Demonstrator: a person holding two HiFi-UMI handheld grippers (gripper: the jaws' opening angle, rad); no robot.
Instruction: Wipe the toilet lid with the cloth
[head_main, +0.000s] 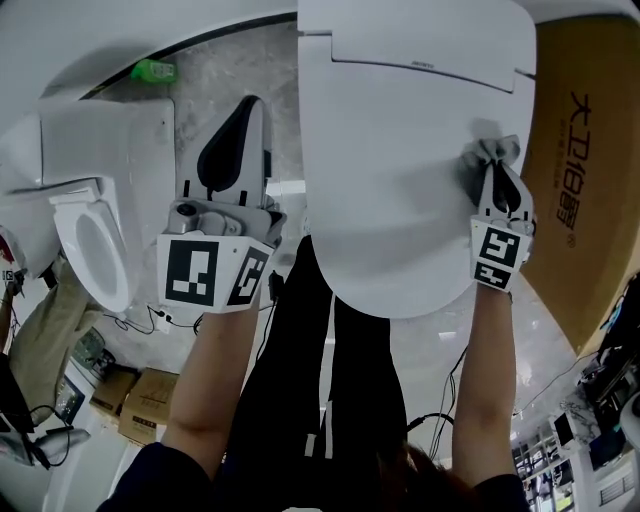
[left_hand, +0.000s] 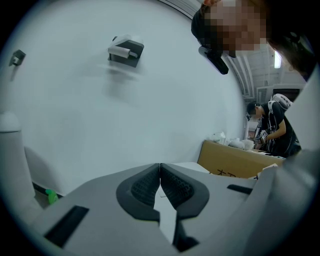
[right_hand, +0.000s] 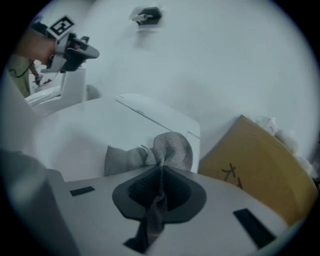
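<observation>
A: Progress?

B: The lid (head_main: 400, 150) is down. It is white and glossy and fills the middle of the head view. The right gripper (head_main: 493, 170) is clamped on the cloth (head_main: 487, 155), a grey bunch ahead of the jaws with a tail trailing back between them. The bunch looks to rest on the lid's right side, toward the hinge end. The left gripper (head_main: 245, 110) has its jaws together on nothing and is held to the lid's left, over the floor (head_main: 225, 70).

A: How much is done?

B: Can't read it off the surface: no streaks, no wet trail, no dirt. My judgement is that wiping is under way with the cloth in contact. I'd count the broad middle, the left edge and the front curve as left to do.

A: Surface?

B: Hard, smooth and gently domed, with a seam across the hinge end. The cloth should slide easily. It is crumpled, so likely only a small patch touches.

A: Room?

B: Plain white wall (left_hand: 100, 110) and pale mottled floor. A brown printed box (head_main: 585, 160) sits just right of the toilet. A second toilet (head_main: 95, 240) stands well off left, with cartons (head_main: 150, 405) on the floor near it. A person (left_hand: 272, 127) is working beyond the box. There is a small dark fitting (left_hand: 126, 50) high on the wall. A green thing (head_main: 153, 70) lies at the wall's foot, too small to name.
</observation>
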